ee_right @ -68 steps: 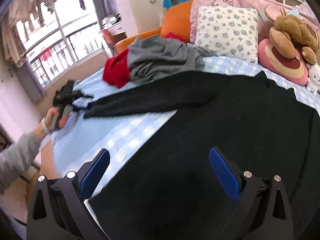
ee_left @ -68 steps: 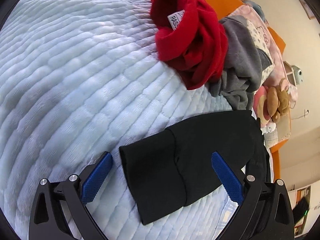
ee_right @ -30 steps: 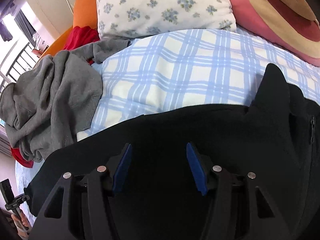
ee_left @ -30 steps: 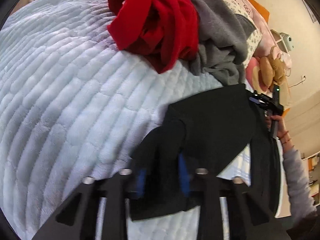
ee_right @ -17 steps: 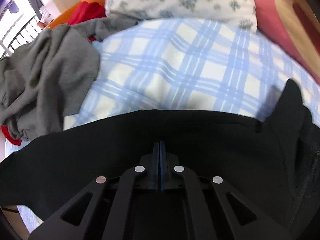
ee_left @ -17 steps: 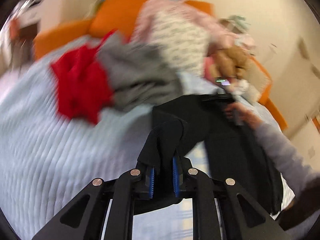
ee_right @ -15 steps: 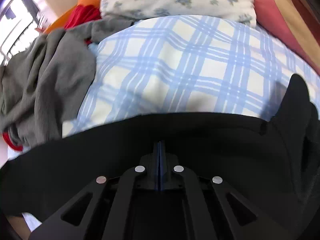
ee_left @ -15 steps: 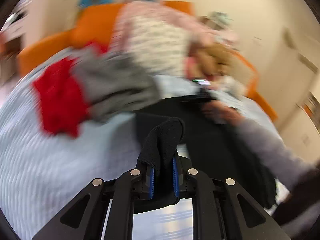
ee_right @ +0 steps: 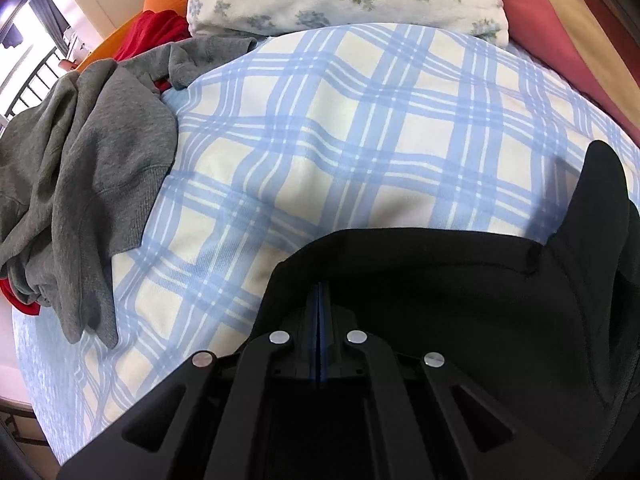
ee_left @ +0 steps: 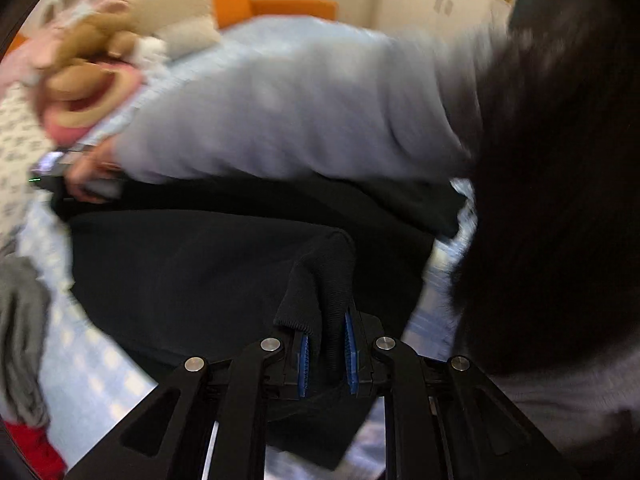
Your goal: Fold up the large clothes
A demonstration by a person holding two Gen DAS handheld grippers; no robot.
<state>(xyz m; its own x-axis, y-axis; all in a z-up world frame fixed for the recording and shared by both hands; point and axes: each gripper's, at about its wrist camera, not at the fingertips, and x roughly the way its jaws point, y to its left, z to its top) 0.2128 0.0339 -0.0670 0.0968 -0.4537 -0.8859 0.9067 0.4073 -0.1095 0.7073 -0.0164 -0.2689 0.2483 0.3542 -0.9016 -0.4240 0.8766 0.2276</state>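
Motion blur smears the grey-sleeved arm [ee_left: 288,120] and stuffed toys [ee_left: 92,52].

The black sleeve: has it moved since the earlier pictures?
Yes. The black sleeve, which reached left past the gray hoodie, now ends right of it, folded in.

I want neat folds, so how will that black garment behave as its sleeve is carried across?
Probably floppy: the sleeve cuff droops over the left gripper. The black garment looks thick and large, so its weight may drag on the plaid bedsheet. The ribbed knit likely grips the pads, so slipping seems unlikely.
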